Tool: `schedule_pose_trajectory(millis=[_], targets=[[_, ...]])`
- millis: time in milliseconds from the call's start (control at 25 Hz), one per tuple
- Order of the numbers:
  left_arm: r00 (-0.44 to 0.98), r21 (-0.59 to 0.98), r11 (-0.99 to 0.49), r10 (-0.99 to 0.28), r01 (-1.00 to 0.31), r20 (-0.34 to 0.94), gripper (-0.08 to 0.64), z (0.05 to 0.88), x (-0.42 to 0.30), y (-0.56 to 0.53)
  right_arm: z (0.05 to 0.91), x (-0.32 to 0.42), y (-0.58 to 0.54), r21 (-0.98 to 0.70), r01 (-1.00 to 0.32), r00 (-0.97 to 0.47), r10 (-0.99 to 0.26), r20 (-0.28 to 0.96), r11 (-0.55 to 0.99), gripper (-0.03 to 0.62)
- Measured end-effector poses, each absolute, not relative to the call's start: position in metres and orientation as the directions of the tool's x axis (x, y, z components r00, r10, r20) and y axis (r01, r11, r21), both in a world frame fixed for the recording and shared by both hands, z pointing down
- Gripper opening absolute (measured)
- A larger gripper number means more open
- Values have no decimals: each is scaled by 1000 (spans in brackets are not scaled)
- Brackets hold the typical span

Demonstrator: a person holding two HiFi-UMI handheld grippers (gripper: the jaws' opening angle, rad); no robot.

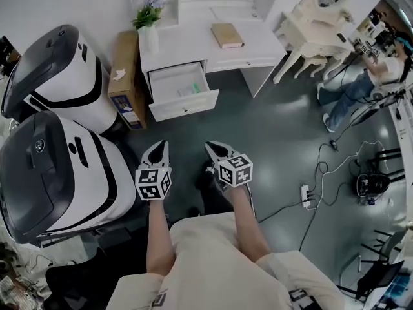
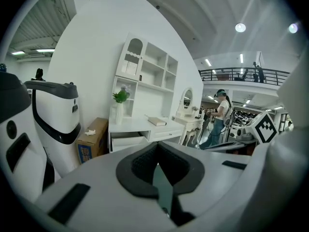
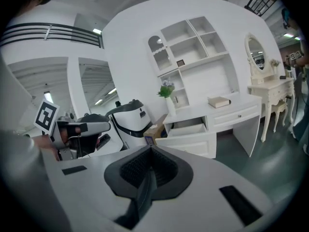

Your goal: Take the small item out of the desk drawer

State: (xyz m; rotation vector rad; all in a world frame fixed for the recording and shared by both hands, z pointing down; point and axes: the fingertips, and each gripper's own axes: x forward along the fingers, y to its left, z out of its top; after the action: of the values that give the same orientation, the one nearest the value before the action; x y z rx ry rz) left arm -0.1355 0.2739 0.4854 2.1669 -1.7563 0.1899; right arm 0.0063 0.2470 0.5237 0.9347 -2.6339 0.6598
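The small item [image 1: 188, 90], a pale greenish thing, lies flat on the floor of the open drawer [image 1: 184, 105], toward the drawer's right side. The drawer is pulled out from the white table [image 1: 193, 49]. The left gripper [image 1: 159, 147] and right gripper [image 1: 213, 148] both hang well short of the drawer, each with its fingers pressed together on nothing. Fingers left shut would likely only shove the flat item toward the drawer's back wall. A low approach could bump the drawer's front panel and slide it shut. The cardboard box [image 1: 126, 76] just left of the drawer may crowd the left gripper.
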Motion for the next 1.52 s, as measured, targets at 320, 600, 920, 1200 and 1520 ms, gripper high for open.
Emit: schedule_pose_trajectory(millis=[320,600,920,1200,1520], targets=[[203,183,-150,-927,-972,315,17,480,-155,184,513,-8,147,-346,-648,-759,-536,371,678,25],[183,172,-133,-930,-976,318,17,472,-164,104,504,-14,62,-336,-641,-764,-531,367,690,25],[169,151,-125,-931,-981,324,17,467,-164,26,500,-6,-19,-342,-662,-748,-561,354,667,25],[192,100,-168,-924,-981,329,17,463,-155,-35,500,8,-77,-340,-673,-739,-584,336,657,25],[183,-12,-201,-912,-980,367,17,476,-143,-74,525,40,-107,-348,-708,-706,-601,375,615,25]])
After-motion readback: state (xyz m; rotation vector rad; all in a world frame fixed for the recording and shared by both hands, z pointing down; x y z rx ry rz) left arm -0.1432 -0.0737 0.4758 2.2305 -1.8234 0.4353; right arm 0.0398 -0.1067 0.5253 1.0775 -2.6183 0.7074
